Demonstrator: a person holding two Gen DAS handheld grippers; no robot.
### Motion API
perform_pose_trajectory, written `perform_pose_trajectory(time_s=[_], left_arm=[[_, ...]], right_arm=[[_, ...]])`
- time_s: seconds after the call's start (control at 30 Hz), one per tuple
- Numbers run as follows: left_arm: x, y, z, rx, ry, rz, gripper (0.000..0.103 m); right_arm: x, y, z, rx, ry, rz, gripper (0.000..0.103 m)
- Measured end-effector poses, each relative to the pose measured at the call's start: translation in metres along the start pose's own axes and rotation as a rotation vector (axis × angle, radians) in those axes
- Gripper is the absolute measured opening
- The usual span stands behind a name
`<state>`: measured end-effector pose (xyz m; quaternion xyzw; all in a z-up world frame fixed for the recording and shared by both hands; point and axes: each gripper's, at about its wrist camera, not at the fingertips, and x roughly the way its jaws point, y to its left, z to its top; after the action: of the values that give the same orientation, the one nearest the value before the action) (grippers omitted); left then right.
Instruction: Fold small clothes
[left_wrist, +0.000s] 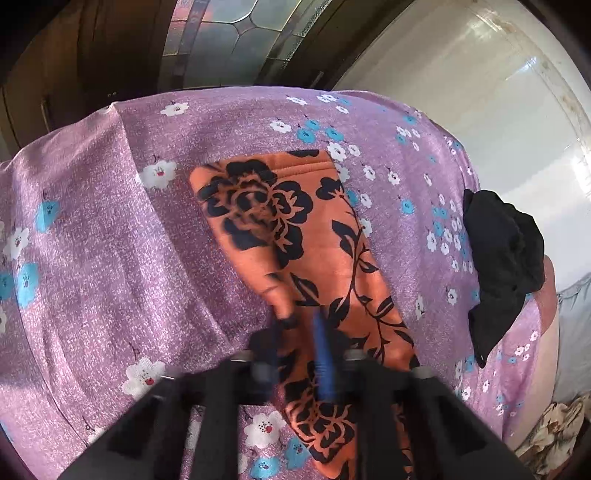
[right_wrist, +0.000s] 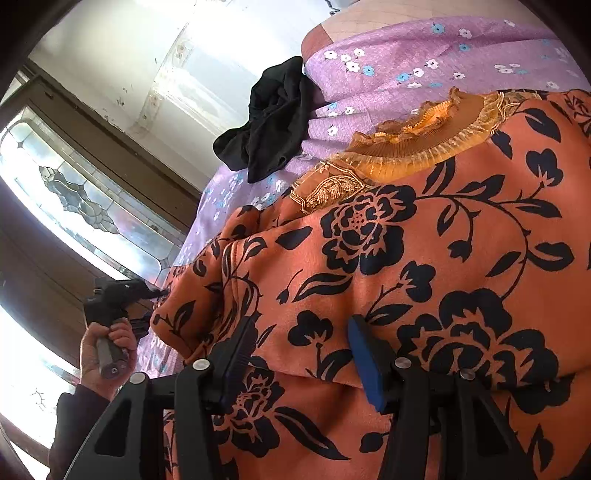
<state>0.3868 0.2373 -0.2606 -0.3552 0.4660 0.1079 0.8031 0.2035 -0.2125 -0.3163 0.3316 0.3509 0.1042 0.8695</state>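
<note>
An orange garment with black flower print lies on a purple flowered sheet. It has a frilled orange collar. In the left wrist view its sleeve stretches away from my left gripper, which is shut on the sleeve's near part; the fingers are blurred. The left gripper also shows in the right wrist view at the garment's left edge. My right gripper is open, its fingers over a fold of the garment body.
A crumpled black garment lies at the sheet's edge, also in the right wrist view. A leaded glass window and white wall stand beyond the bed. A patterned cloth lies low at right.
</note>
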Motion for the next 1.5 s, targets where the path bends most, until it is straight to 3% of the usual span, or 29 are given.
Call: perform_pose_trajectory(time_s=[0.1, 0.27, 0.4, 0.53, 0.63, 0.77, 0.83, 0.9, 0.97, 1.03, 1.07, 1.17, 1.3, 1.43, 1.5], left_arm=[[-0.012, -0.009, -0.004, 0.031, -0.044, -0.014, 0.006], [-0.059, -0.077, -0.029, 0.239, -0.113, -0.088, 0.006], [-0.102, -0.143, -0.076, 0.442, -0.134, -0.196, 0.006], [-0.139, -0.206, -0.149, 0.671, -0.135, -0.289, 0.006], [-0.150, -0.244, -0.212, 0.817, -0.084, -0.360, 0.006], [-0.137, -0.284, -0.310, 1.047, 0.083, -0.434, 0.006], [-0.128, -0.295, -0.353, 1.199, 0.160, -0.407, 0.008], [-0.122, -0.297, -0.372, 1.273, 0.210, -0.366, 0.013], [-0.124, -0.293, -0.353, 1.228, 0.250, -0.401, 0.029], [-0.132, -0.285, -0.313, 1.125, 0.244, -0.470, 0.063], [-0.139, -0.277, -0.285, 1.050, 0.204, -0.511, 0.072], [-0.146, -0.265, -0.235, 0.928, 0.110, -0.483, 0.075], [-0.127, -0.233, -0.179, 0.793, 0.030, -0.284, 0.075], [-0.088, -0.200, -0.148, 0.682, 0.079, -0.103, 0.075], [-0.067, -0.186, -0.142, 0.645, 0.128, -0.001, 0.075]], right_arm=[[-0.002, 0.001, 0.002, 0.011, 0.007, -0.001, 0.056], [-0.032, -0.019, 0.014, 0.160, -0.016, 0.052, 0.057], [-0.090, -0.042, 0.029, 0.202, -0.131, 0.019, 0.058], [-0.150, -0.066, 0.038, 0.245, -0.234, -0.017, 0.058], [-0.191, -0.082, 0.037, 0.260, -0.306, -0.054, 0.058], [-0.232, -0.104, 0.026, 0.304, -0.367, -0.098, 0.058], [-0.245, -0.116, 0.023, 0.336, -0.377, -0.111, 0.058], [-0.252, -0.124, 0.020, 0.365, -0.370, -0.114, 0.063], [-0.255, -0.128, 0.019, 0.388, -0.356, -0.112, 0.074], [-0.256, -0.128, 0.021, 0.388, -0.353, -0.109, 0.077], [-0.254, -0.127, 0.022, 0.384, -0.350, -0.109, 0.078], [-0.235, -0.123, 0.032, 0.392, -0.318, -0.081, 0.078], [-0.188, -0.107, 0.052, 0.384, -0.226, -0.031, 0.077], [-0.143, -0.101, 0.078, 0.394, -0.179, -0.044, 0.075], [-0.122, -0.108, 0.087, 0.449, -0.156, -0.014, 0.066]])
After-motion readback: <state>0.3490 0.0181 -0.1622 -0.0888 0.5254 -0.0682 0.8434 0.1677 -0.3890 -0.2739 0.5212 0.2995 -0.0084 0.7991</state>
